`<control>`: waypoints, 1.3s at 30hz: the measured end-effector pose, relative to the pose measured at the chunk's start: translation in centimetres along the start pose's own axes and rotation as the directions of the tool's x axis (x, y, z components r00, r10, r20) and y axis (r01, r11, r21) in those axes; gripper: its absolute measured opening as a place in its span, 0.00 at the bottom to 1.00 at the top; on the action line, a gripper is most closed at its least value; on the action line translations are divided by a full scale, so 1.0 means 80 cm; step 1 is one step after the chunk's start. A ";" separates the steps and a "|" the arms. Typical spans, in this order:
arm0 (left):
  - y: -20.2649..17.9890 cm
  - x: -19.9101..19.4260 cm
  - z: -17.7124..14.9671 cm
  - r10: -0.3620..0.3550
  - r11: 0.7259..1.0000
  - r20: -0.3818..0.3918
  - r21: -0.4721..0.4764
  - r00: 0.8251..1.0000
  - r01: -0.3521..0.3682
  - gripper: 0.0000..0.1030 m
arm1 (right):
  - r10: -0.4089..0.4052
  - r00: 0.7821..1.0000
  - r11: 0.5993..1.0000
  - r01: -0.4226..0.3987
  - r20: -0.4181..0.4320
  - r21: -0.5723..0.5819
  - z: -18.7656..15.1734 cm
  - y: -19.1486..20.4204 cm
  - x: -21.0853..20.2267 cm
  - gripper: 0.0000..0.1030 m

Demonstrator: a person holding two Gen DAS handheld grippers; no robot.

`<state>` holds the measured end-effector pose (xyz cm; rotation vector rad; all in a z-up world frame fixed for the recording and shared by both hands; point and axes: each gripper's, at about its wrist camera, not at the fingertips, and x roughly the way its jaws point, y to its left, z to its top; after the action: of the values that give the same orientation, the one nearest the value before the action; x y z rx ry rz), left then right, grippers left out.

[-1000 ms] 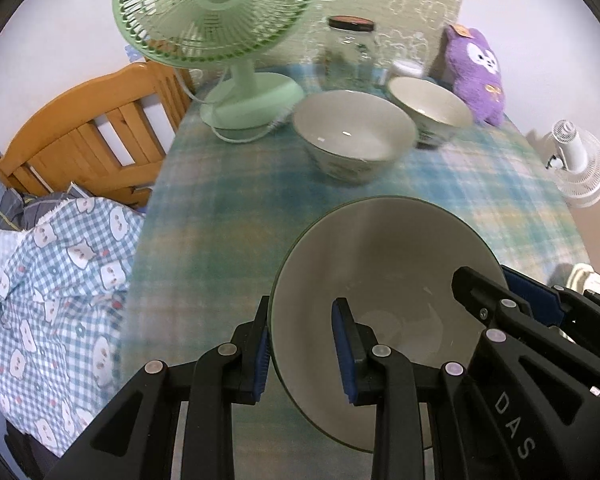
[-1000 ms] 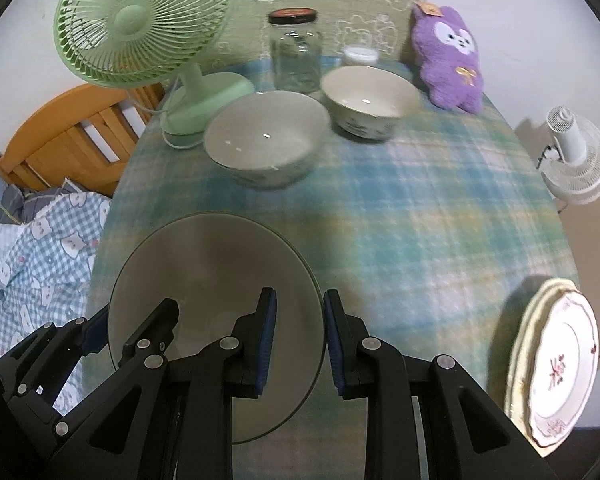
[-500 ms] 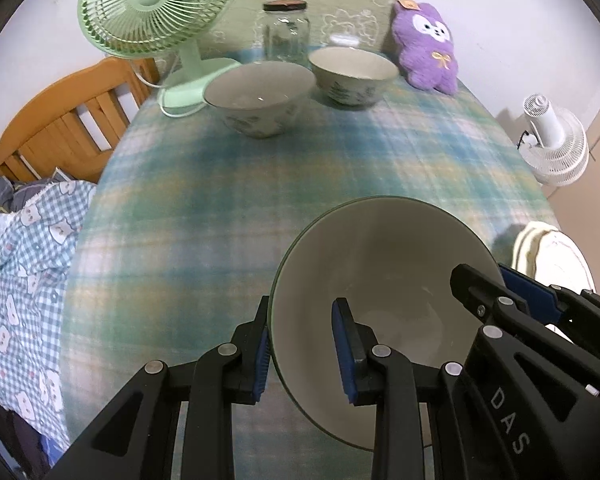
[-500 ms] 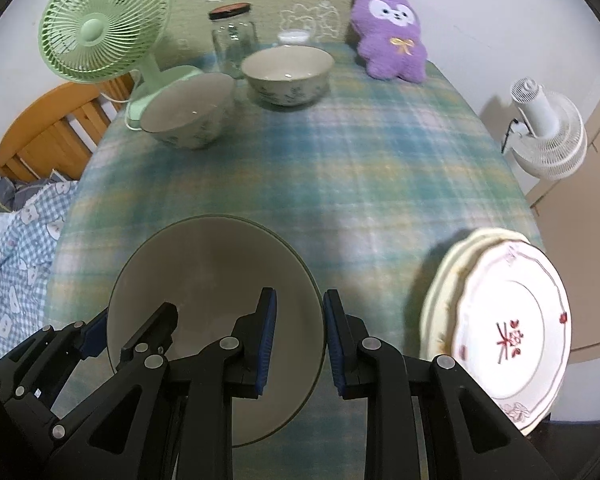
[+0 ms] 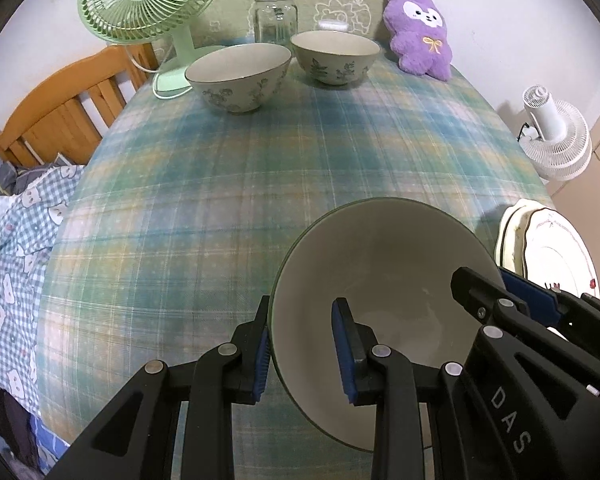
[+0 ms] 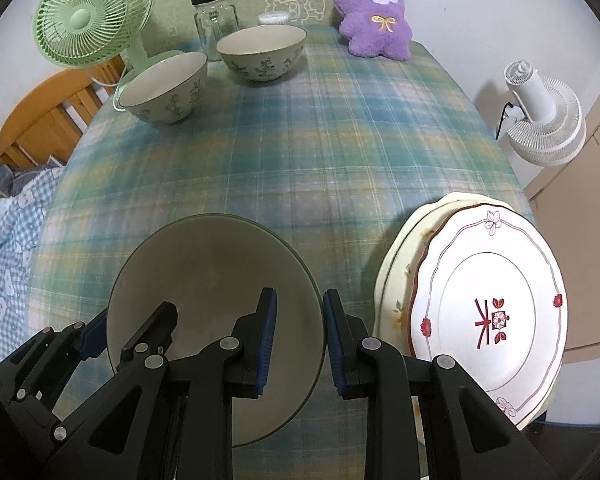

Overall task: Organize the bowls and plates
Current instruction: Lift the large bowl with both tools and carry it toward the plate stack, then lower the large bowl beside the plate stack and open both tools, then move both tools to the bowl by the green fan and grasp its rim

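Over the near part of the bench (image 6: 340, 152), which is covered in a green-and-blue plaid cloth, a large pale bowl with a dark green rim (image 5: 384, 276) is held by both tools at once. The left hand-held gripper (image 5: 302, 354) is clamped on the bowl's left rim, one blue pad outside the wall and one inside; the right hand-held gripper (image 6: 298, 344) is pinched on the opposite rim in the same way, its jaws nearly together with only the bowl's wall between them. Whether the bowl's base touches the cloth cannot be told. Just beside it, at the bench's near right edge, lies a stack of plates (image 6: 488, 304): a white scalloped plate with red flower marks on top of cream ones. At the far end stand two floral bowls, one nearer the left (image 5: 240, 76) and one to its right (image 5: 334, 58), close together. Behind them are a glass jar with a dark lid (image 5: 275, 16), a green desk fan (image 5: 152, 0) and a purple plush toy (image 5: 420, 36). A white fan (image 6: 540, 112) stands off the bench's right side, and a wooden bed frame (image 5: 68, 108) with checked bedding lies to the left.
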<state>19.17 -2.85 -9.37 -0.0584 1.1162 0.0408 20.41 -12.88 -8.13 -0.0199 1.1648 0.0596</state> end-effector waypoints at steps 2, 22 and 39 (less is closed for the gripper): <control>0.000 0.001 0.000 0.006 1.000 -0.002 -0.010 1.000 -0.006 0.26 | 0.006 1.000 1.000 -0.006 0.000 -0.003 -0.001 -0.001 -0.001 0.27; 0.010 -0.082 0.032 0.045 0.998 0.117 -0.047 0.992 -0.040 0.24 | 0.079 0.988 0.994 -0.066 0.135 -0.092 0.033 0.020 -0.085 0.26; 0.080 -0.085 0.115 0.048 0.999 0.179 -0.027 0.983 -0.044 0.24 | 0.088 0.978 0.994 -0.074 0.189 -0.080 0.116 0.090 -0.092 0.26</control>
<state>24.01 4.15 0.56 -0.0489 0.9367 0.0987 25.60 -5.53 2.41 -0.0304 0.9697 0.1731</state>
